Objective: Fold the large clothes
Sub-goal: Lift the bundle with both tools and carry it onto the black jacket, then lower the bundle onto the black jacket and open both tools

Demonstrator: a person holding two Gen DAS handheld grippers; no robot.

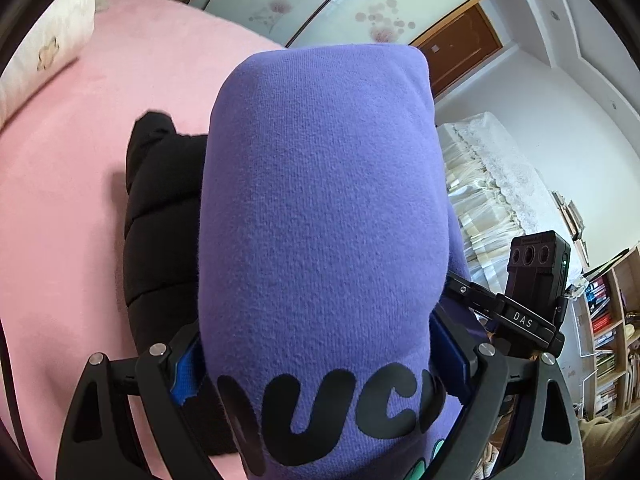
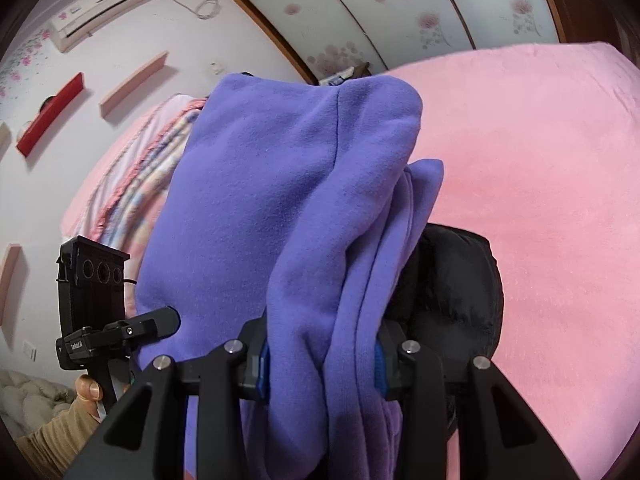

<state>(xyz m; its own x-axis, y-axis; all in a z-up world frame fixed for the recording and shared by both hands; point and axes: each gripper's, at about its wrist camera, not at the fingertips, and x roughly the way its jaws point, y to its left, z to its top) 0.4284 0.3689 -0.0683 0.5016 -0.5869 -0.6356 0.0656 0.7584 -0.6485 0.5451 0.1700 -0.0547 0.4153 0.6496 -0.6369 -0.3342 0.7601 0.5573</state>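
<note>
A soft, bulky purple sweatshirt (image 1: pixel 320 208), folded thick, hangs above the pink bed (image 1: pixel 80 200) and black puffer jacket (image 1: pixel 160 220), clamped by left gripper (image 1: pixel 316 364) and right gripper (image 2: pixel 322 364) at opposite ends

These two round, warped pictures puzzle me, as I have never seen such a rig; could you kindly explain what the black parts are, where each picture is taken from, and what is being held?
There is no robot here. A person holds a two-finger gripper in each hand, and each gripper carries a wide-angle camera looking along its fingers, which bends the room into a circle. One picture comes from the left gripper, the other from the right gripper; each view also catches the other tool at its edge. Both grippers are clamped on the same bundled purple sweatshirt, which has black lettering near the left one. Behind it lies a pink bedspread with a black padded garment resting on it. A fingertip and tan sleeve of the person show in the right view.
</note>
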